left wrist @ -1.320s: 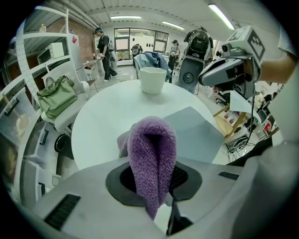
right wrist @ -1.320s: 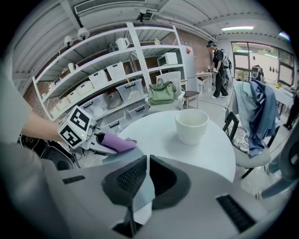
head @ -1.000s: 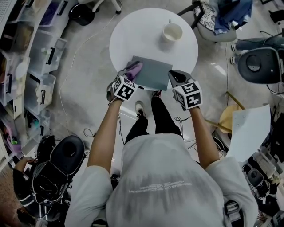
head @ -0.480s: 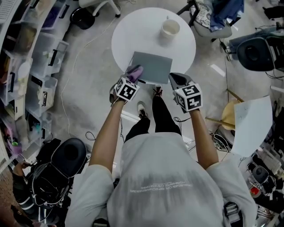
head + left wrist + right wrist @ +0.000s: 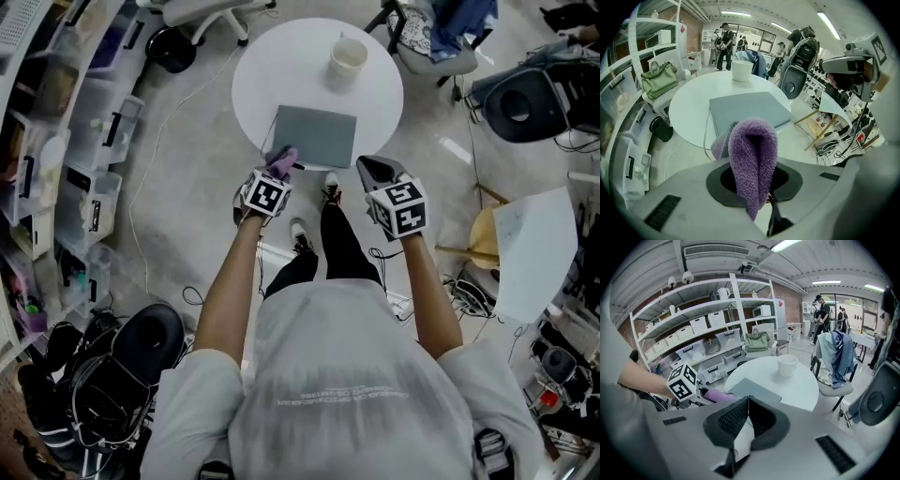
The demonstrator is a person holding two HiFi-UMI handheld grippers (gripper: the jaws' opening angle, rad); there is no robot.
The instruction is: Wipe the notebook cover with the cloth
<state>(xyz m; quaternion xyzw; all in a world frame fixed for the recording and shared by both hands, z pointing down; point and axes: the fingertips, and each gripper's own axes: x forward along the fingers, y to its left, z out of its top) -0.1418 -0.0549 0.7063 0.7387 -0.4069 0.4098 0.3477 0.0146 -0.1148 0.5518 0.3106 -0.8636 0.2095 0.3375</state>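
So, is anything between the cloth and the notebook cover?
Nothing visible. The left gripper holds the purple cloth by the grey notebook's near edge; the white cup stands beyond it, out of the way.

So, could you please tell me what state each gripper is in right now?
Left gripper: closed on the purple cloth.
Right gripper: closed, holding nothing.

The cloth held in the left gripper has been drawn back along the notebook to its near-left corner, seemingly off the cover.
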